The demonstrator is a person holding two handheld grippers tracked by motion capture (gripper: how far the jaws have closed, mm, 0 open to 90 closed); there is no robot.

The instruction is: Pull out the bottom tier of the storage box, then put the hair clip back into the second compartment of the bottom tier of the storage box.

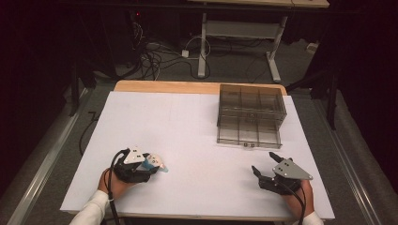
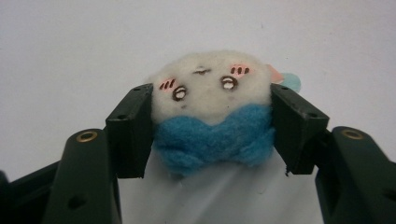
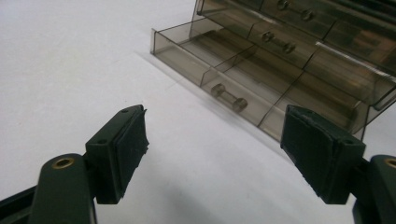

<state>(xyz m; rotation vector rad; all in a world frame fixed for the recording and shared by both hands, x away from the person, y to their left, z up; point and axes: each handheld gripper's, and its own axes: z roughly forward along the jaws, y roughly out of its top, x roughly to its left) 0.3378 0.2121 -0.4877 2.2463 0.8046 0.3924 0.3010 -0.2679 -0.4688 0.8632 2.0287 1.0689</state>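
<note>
White table; left hand-held gripper clamping felt doll, right hand-held gripper wide, empty.

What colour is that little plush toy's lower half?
Blue, under a white face with pink cheeks, on the plush toy; clearest in the left gripper view.

The soft toy is showing a cream-white fuzzy head above a bright blue body, with pink striped cheek marks, small brown-ringed eyes, and a hint of pale pink and light blue peeking out at one side. The left gripper is showing matte black jaws with small brass-coloured rivets, and the right gripper is wearing the same black with brass dots. Each gripper is carrying a pale grey plate on top. The table is looking plain white, with a light wood edge running along its far side. The drawer box is appearing smoky, see-through brownish grey. The sleeve is showing white.
</note>
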